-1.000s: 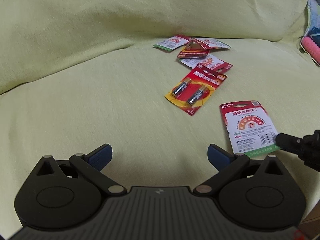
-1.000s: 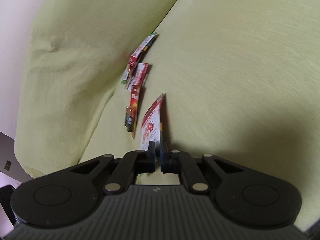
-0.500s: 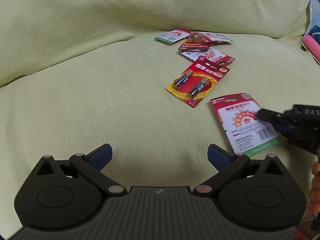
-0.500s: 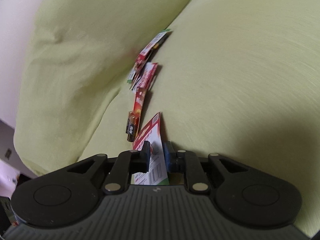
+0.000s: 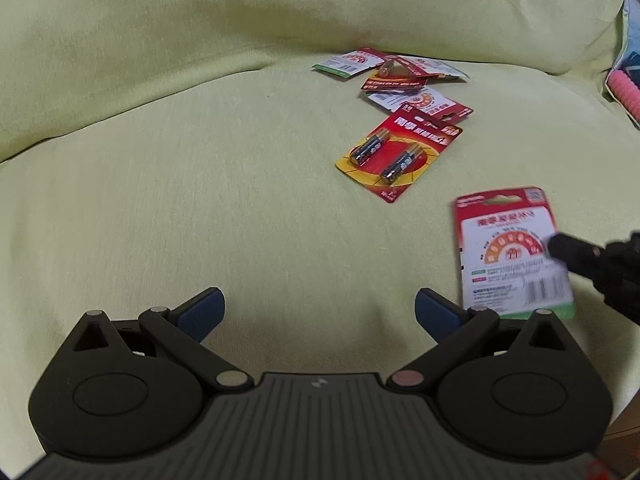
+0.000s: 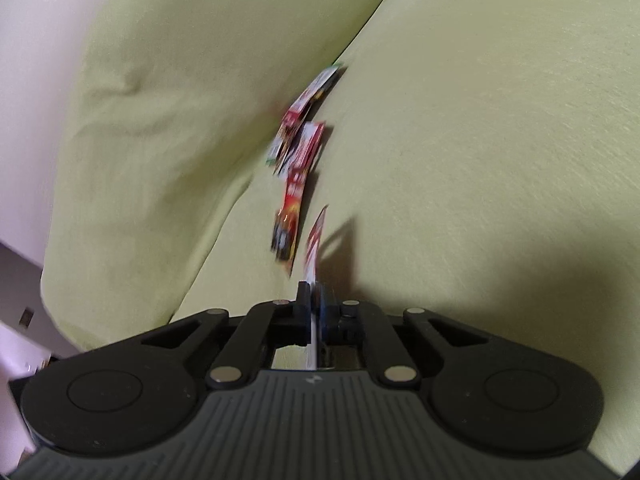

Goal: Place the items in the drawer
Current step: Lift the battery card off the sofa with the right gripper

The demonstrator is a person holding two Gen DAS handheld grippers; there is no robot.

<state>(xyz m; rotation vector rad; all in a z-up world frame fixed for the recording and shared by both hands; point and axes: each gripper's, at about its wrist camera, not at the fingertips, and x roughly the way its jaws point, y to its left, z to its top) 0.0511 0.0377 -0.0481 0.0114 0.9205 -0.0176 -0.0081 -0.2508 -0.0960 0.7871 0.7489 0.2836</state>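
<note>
A yellow-green sofa (image 5: 200,200) fills both views, its seat cushion carrying everything in play; no drawer shows in either view, nor any other container. Near the crease where seat meets backrest lies a loose heap of battery cards (image 5: 396,76), red and white, overlapping one another. Just in front of the heap, one battery pack (image 5: 398,156) lies face up with two cells visible under its blister. Nearer the camera and to the right, a single battery card (image 5: 512,256) shows its printed back, and it is pinched edge-on by the right tongs (image 6: 314,300), whose jaws are closed tight on the card's lower part. The shadow beneath it in the right wrist view suggests the card is clear of the cushion, though I cannot be sure. The left tongs (image 5: 318,314) hover over bare cushion with jaws spread wide, gripping nothing. The step in hand looks like the pick-up of one item for the drawer. The next move likely calls for carrying the card off the sofa to the drawer, wherever it stands, keeping the thin card from slipping or twisting in the pinch, with the other cards left to fetch.
</note>
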